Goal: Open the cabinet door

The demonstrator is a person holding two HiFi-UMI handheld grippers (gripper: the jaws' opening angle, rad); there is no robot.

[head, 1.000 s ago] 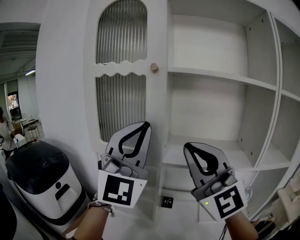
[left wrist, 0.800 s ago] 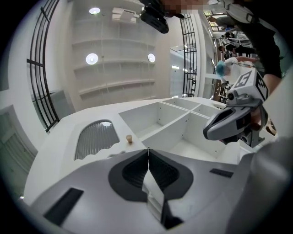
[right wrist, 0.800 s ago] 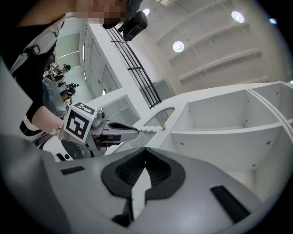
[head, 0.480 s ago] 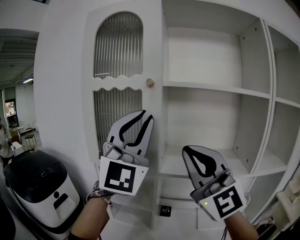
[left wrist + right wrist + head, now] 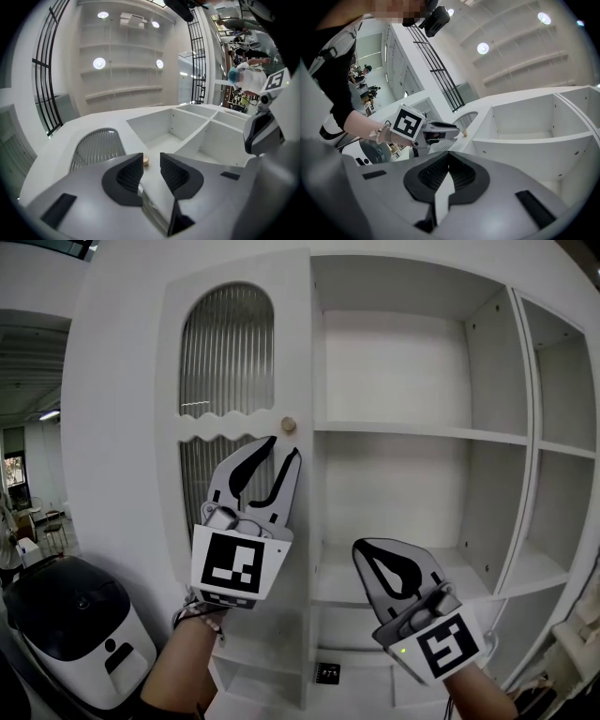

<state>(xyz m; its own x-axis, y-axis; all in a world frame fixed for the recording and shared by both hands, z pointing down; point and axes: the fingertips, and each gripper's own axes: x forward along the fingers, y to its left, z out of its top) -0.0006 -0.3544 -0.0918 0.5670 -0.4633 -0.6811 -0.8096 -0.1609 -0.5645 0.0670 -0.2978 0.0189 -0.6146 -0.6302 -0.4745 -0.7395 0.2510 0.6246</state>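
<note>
You're lifting the left gripper toward the knob on the cabinet door at center frame, its jaws having just been opening, nothing between them — the right gripper is sitting closed, lower right.
</note>
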